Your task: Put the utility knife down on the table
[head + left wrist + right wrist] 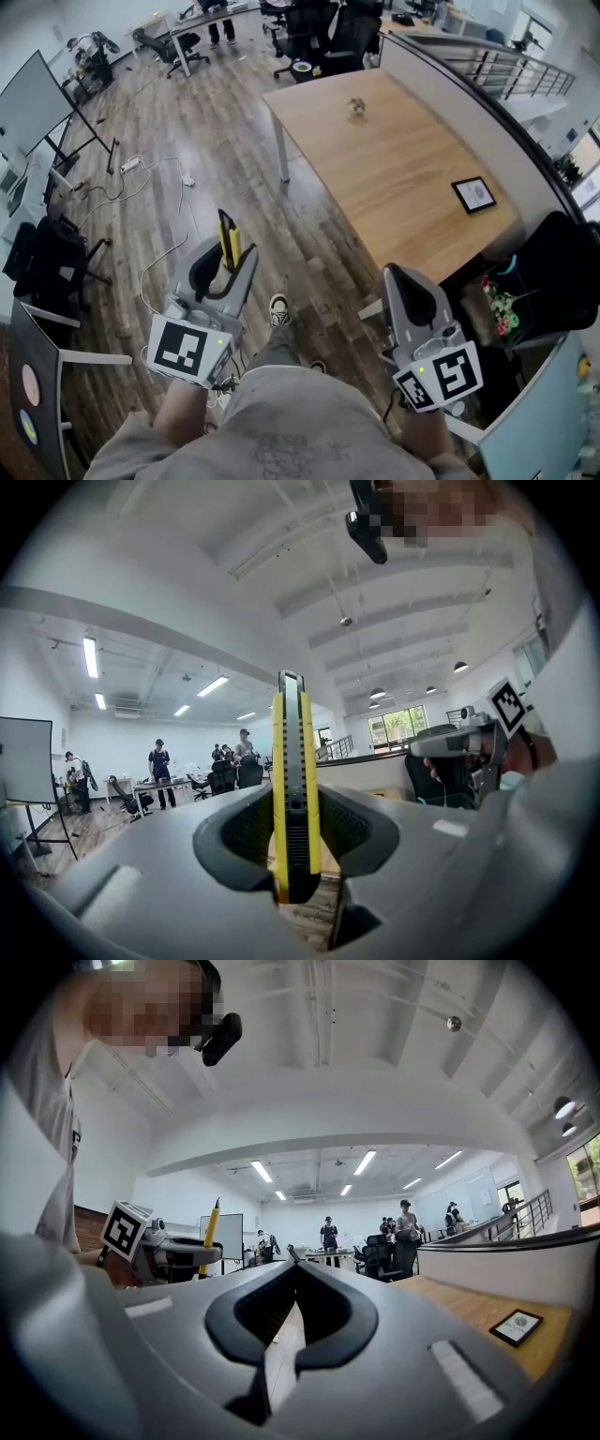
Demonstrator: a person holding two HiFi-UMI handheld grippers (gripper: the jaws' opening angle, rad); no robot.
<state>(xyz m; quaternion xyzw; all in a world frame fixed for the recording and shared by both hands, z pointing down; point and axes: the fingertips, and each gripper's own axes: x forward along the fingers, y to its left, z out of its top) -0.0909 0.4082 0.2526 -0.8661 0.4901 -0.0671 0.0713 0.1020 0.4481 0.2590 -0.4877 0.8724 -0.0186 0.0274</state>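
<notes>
A yellow and black utility knife [228, 242] stands upright between the jaws of my left gripper [230, 267], which is shut on its lower part. In the left gripper view the knife [295, 799] fills the middle, with a pad pressed on each side. My right gripper [398, 274] hangs beside it with its jaws closed tip to tip and nothing in them [295, 1266]. Both grippers are over the floor, in front of the near corner of the wooden table [394, 159]. The right gripper view also catches the knife [211, 1232] sticking up from the left gripper.
A framed tablet [474, 194] lies near the table's right edge and a small object [356, 109] sits farther back. A low partition wall [487, 122] runs behind the table. A black bin [525, 291] with items stands at right, and cables [141, 169] trail over the floor.
</notes>
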